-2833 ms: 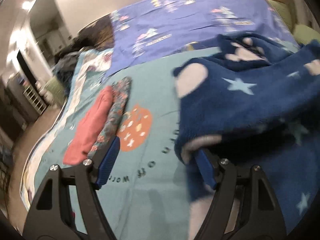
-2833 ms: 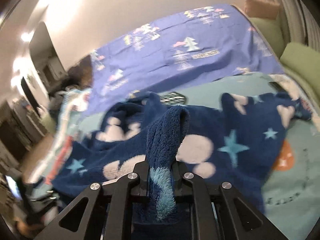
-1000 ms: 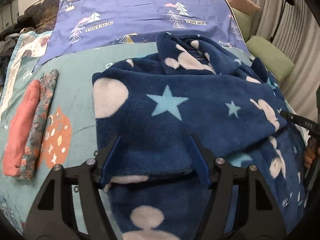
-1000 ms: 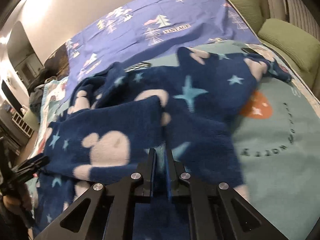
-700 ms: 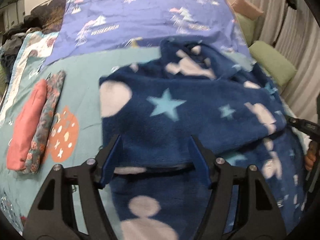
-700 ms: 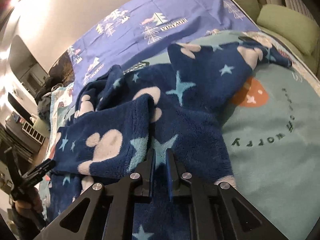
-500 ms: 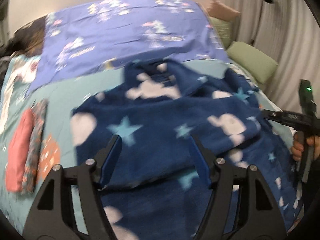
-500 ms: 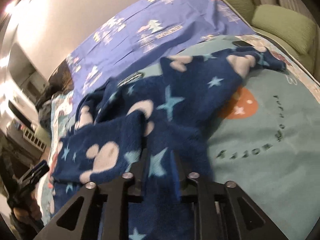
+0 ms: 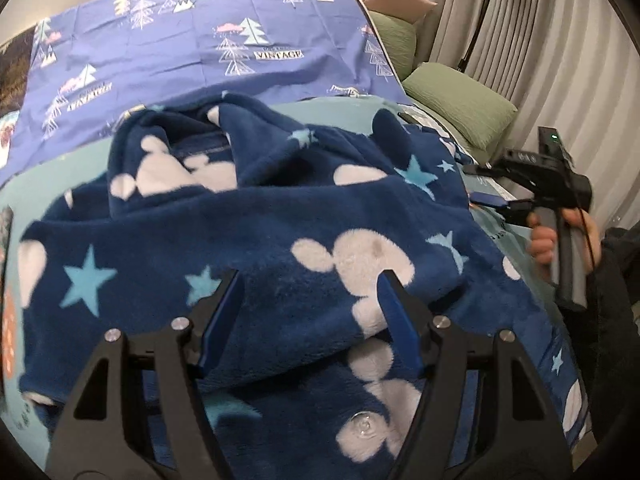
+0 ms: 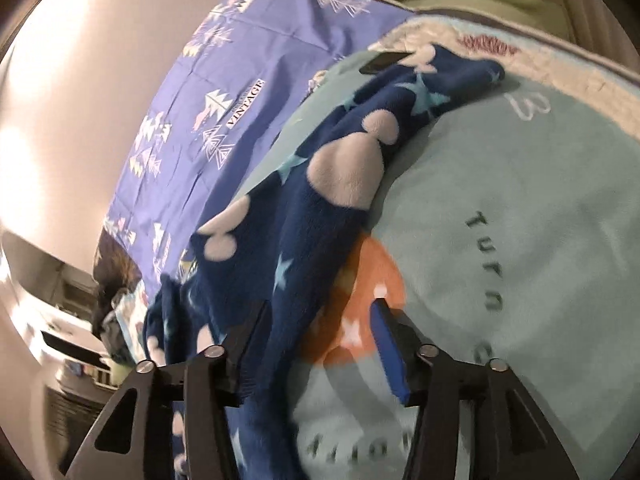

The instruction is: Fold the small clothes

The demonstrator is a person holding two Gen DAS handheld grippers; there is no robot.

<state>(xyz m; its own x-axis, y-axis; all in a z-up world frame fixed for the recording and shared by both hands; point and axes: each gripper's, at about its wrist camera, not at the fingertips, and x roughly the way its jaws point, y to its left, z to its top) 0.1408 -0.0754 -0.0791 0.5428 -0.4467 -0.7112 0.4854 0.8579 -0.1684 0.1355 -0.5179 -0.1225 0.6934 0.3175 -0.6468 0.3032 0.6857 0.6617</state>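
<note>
Released since a second ago: my right gripper (image 10: 318, 332), then pinched tight on a fold of the navy blue fleece garment with white mouse-head shapes and pale blue stars (image 9: 256, 236), now has its jaws opening, blue pads clear of the cloth. Its view has also rolled, so the bed runs off toward 1 o'clock.

Right wrist view: garment (image 10: 320, 200) lies in a long ridge from 7 o'clock up to 1 o'clock. Its edge passes just inside my left finger; nothing is pinched. Between the fingers, at 6 o'clock, sits the round orange patch (image 10: 360, 300) of the pale teal fleece blanket with dark lettering (image 10: 520, 220). At 10 o'clock, the purple-blue sheet printed with pine trees and the word VINTAGE (image 10: 208, 92).

Left wrist view: my left gripper (image 9: 310, 308) hangs over the garment with jaws spread wide, gripping nothing. A folded-over flap of fleece lies beneath and between the fingers; I cannot tell whether the pads brush it. The garment fills the centre, heaped toward 12 o'clock, spread flat on the teal blanket (image 9: 348, 106). Purple sheet (image 9: 200, 36) beyond at 12 o'clock. Green pillows (image 9: 460, 108) at 2 o'clock, grey pleated curtain (image 9: 560, 40) behind them. At 3 o'clock, my right hand (image 9: 560, 240) around the right gripper's (image 9: 492, 186) black handle, off the garment's right edge.
</note>
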